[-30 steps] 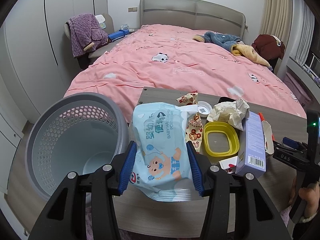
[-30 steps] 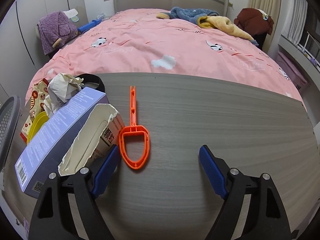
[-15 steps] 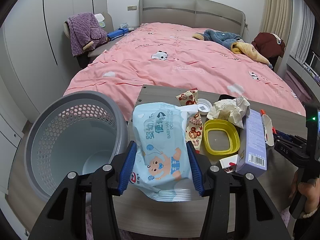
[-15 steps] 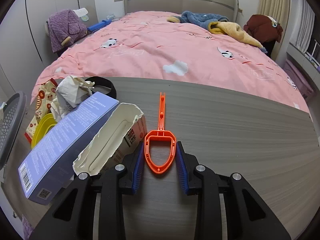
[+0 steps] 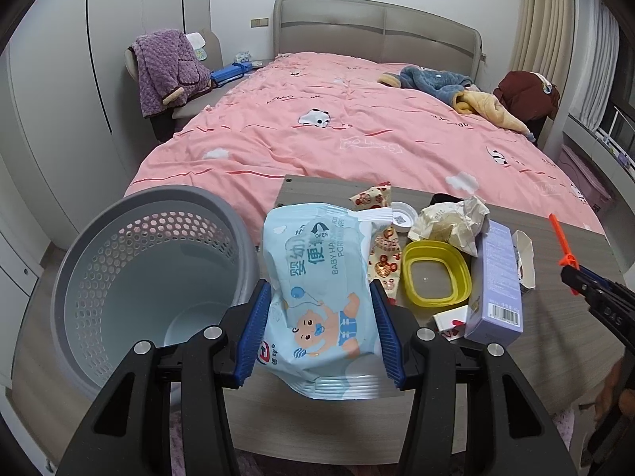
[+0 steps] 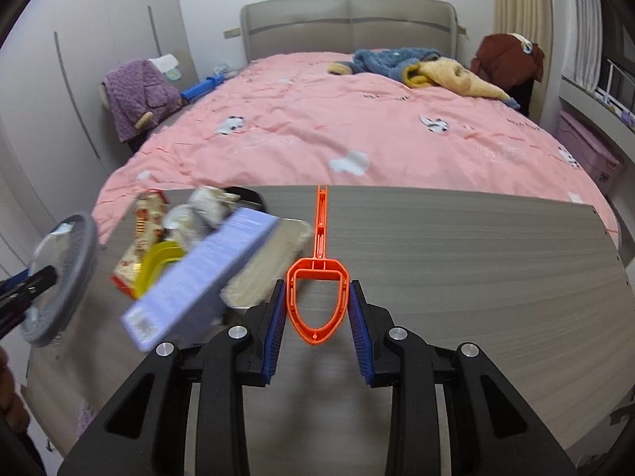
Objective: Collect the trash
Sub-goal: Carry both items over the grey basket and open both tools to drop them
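Since a second ago our right gripper (image 6: 317,309) pinches the orange plastic loop-handled tool (image 6: 315,301); our left gripper (image 5: 321,329) clamps the pale-blue wipes pack (image 5: 317,277), grey perforated basket (image 5: 154,273) left, empty.

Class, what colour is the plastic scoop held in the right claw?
Orange scoop, clearest in the right wrist view.

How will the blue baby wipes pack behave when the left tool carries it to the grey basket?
The wipes pack is probably soft: its film wrinkles between the left tool. Its lower end hangs past the table edge, so it may sag. The glossy film could slip a little.
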{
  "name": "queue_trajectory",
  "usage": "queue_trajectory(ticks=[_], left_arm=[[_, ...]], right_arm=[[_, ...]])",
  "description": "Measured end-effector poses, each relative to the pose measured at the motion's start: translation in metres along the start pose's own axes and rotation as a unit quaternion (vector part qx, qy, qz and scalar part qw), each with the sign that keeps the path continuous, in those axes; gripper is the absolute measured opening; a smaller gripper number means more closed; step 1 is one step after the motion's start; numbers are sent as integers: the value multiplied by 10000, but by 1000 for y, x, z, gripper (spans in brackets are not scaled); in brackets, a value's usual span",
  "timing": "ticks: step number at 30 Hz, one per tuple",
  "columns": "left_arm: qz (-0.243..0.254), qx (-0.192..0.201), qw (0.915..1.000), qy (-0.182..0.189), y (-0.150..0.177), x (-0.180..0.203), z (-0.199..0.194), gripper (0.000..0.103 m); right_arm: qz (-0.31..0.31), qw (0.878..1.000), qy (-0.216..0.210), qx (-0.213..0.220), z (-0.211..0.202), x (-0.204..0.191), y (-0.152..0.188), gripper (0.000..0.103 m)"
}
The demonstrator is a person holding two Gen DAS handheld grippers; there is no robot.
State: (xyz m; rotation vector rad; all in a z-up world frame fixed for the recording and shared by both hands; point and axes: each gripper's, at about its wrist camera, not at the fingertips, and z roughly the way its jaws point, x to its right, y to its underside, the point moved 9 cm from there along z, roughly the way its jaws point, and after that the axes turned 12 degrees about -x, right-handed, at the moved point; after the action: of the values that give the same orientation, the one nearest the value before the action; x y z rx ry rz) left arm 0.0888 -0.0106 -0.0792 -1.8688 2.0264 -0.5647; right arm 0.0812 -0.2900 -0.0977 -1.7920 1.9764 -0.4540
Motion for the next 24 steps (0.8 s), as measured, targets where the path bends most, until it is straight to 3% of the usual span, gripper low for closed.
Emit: queue_trajectory(ticks=[9, 17, 24], left_arm=[[-490, 93, 9984, -259, 0, -80, -5, 49], [-927, -79, 9933, -680, 13, -165, 4, 49], [-1098, -339, 9902, -789, 23, -208, 22, 49]], right_arm=[[-1068, 9892, -990, 168, -26, -149, -13, 30], [-2050, 9616, -1798, -315, 15, -291, -7, 31], [-2449, 9443, -2040, -817, 51, -353, 5, 31]])
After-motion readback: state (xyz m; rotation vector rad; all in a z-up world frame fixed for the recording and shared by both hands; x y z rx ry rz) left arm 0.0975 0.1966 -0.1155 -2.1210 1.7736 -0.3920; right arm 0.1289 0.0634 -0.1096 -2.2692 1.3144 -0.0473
